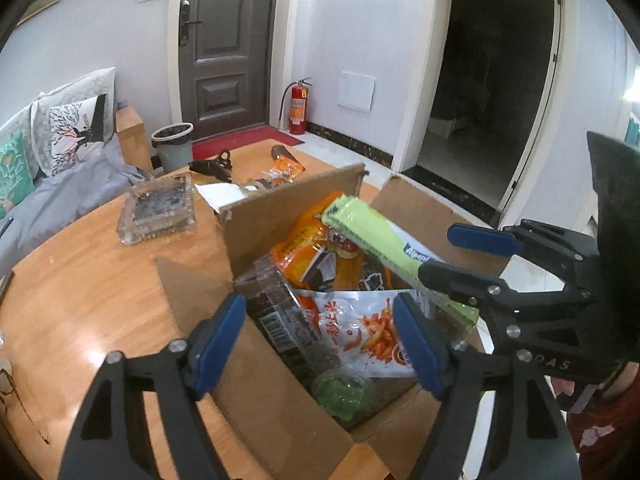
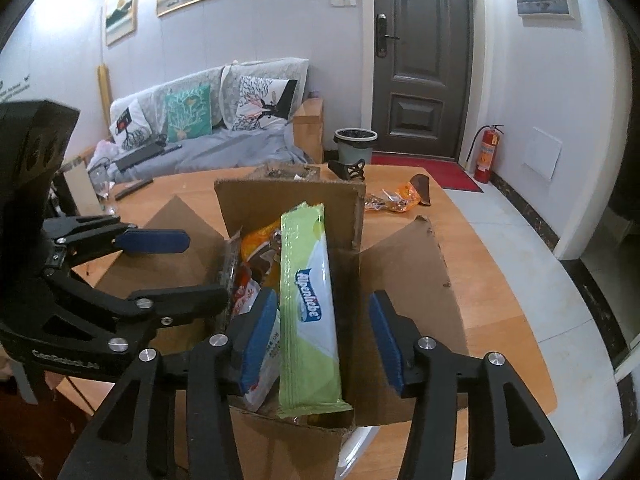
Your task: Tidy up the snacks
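starting at the left of the left wrist view, you have a glass ashtray on the wooden table, well apart from the cardboard box. your left gripper hangs over the open box with its jaws spread wide, holding nothing; below it lie a dark barcoded packet, a white snack bag printed with red fries and orange packets behind them. across the box top slants the green alpenliebe candy pack, its far end up near the box's back flap. to the right, your right gripper reaches in from the side. in the right wrist view that right gripper is also wide open, its pads either side of the green pack, with a clear gap on the right; whether the left pad touches the wrapper is hard to tell. beyond the box, an orange wrapper lies on the table.
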